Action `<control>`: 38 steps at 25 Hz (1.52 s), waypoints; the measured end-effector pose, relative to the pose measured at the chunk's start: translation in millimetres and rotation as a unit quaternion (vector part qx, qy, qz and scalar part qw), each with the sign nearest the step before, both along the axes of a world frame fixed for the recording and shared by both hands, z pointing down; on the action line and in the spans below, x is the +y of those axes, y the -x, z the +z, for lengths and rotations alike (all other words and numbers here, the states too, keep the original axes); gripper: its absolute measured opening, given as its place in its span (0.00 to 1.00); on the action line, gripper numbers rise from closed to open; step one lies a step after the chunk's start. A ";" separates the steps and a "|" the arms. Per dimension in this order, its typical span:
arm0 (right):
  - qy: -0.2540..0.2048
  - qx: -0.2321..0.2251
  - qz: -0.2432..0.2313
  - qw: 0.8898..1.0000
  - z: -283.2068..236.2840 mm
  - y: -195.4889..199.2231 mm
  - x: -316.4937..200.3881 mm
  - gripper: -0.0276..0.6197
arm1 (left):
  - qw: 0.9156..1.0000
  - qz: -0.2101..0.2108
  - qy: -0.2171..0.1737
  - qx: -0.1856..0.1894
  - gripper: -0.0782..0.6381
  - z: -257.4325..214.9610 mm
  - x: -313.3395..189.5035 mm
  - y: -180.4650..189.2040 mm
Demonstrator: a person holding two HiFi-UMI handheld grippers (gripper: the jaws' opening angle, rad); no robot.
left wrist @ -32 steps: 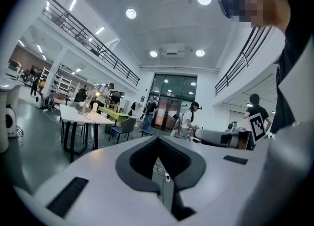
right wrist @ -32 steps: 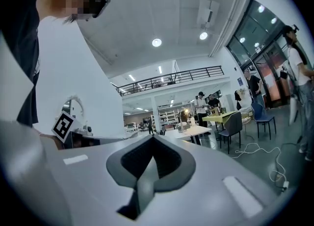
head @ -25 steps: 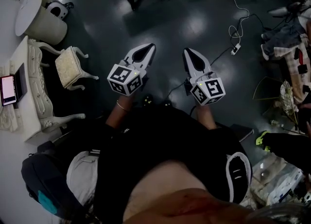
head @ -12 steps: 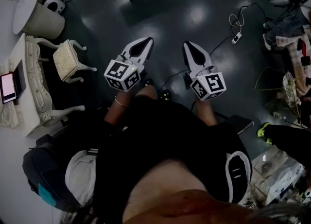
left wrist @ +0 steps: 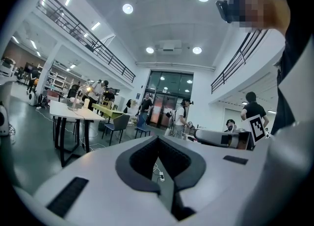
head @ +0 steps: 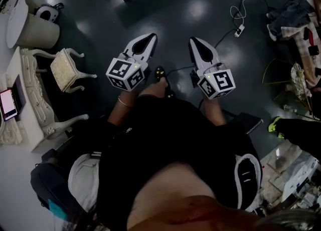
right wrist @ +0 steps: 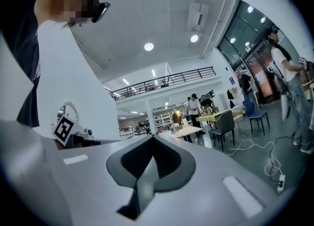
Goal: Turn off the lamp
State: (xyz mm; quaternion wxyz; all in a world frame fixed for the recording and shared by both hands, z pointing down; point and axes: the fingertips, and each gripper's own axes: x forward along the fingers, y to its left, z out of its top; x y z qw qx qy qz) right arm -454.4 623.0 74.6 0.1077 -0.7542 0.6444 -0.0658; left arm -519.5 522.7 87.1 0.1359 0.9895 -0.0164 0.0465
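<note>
The white left tool [head: 149, 38] and right tool [head: 194, 42] are pressed together, empty. A foot may snag the loose white extension cable [head: 240, 28] beyond the right tool.

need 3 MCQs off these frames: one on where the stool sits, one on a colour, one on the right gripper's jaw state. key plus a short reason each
1. In the head view, where is the stool?
A. At the left, beside the white table
B. At the top middle
C. At the right edge

2. What colour is its cushion?
A. Red
B. Cream
C. Blue

3. How do the right gripper's jaws stand?
A. Wide apart
B. Clamped on a cable
C. Together, with nothing between them

Key:
1 A: the stool stands at the left of the head view, next to the ornate white table.
2 B: the padded top reads pale cream against the dark floor.
3 C: in the right gripper view the tips meet and nothing sits between them.
</note>
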 end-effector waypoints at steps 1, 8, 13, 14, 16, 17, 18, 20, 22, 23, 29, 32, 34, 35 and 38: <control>0.001 0.001 0.002 1.000 -0.3 -5.2 -1.5 0.04 | 1.000 0.001 0.000 0.002 0.12 -0.8 -1.6 -5.4; 0.000 0.003 -0.005 1.000 0.4 -25.9 -27.5 0.04 | 1.000 -0.001 -0.007 0.009 0.12 -2.0 -24.1 -26.6; 0.005 0.000 -0.019 1.000 5.0 -38.5 -45.7 0.04 | 1.000 -0.014 -0.004 0.009 0.12 2.9 -42.1 -38.2; 0.007 0.000 -0.022 1.000 5.5 -41.9 -49.5 0.04 | 1.000 -0.016 -0.004 0.009 0.12 3.6 -45.9 -41.6; 0.005 0.002 -0.027 1.000 3.8 -48.8 -58.5 0.04 | 1.000 -0.019 -0.006 0.011 0.12 2.5 -54.4 -48.3; 0.003 0.004 -0.029 1.000 2.7 -51.6 -63.2 0.04 | 1.000 -0.019 -0.007 0.013 0.12 1.6 -58.3 -51.3; 0.002 0.005 -0.031 1.000 2.2 -54.2 -67.6 0.04 | 1.000 -0.019 -0.009 0.014 0.12 1.3 -61.5 -54.2; 0.001 0.006 -0.034 0.999 2.9 -60.0 -75.2 0.04 | 1.000 -0.017 -0.013 0.015 0.12 2.1 -66.8 -61.1; 0.003 0.006 -0.036 0.999 4.5 -67.8 -80.8 0.04 | 1.000 -0.015 -0.013 0.014 0.12 3.5 -70.7 -69.4; 0.004 0.005 -0.036 0.999 5.3 -72.3 -83.1 0.04 | 1.000 -0.015 -0.012 0.013 0.12 4.1 -72.7 -73.7; 0.005 0.005 -0.038 0.999 1.7 -95.6 -101.5 0.04 | 1.000 -0.017 -0.006 0.009 0.12 3.3 -90.8 -93.7; 0.007 0.002 -0.040 0.999 -0.2 -101.6 -110.4 0.04 | 1.000 -0.017 -0.002 0.008 0.12 1.8 -99.3 -101.0; 0.011 0.000 -0.041 0.999 1.7 -105.5 -116.6 0.04 | 1.000 -0.017 -0.002 0.009 0.12 1.2 -103.6 -105.1; 0.012 -0.001 -0.042 0.999 3.1 -107.3 -120.1 0.04 | 1.000 -0.017 -0.003 0.009 0.12 1.4 -106.1 -106.4; 0.015 -0.004 -0.045 0.999 6.0 -111.2 -132.0 0.04 | 1.000 -0.017 -0.002 0.013 0.12 2.0 -115.1 -108.3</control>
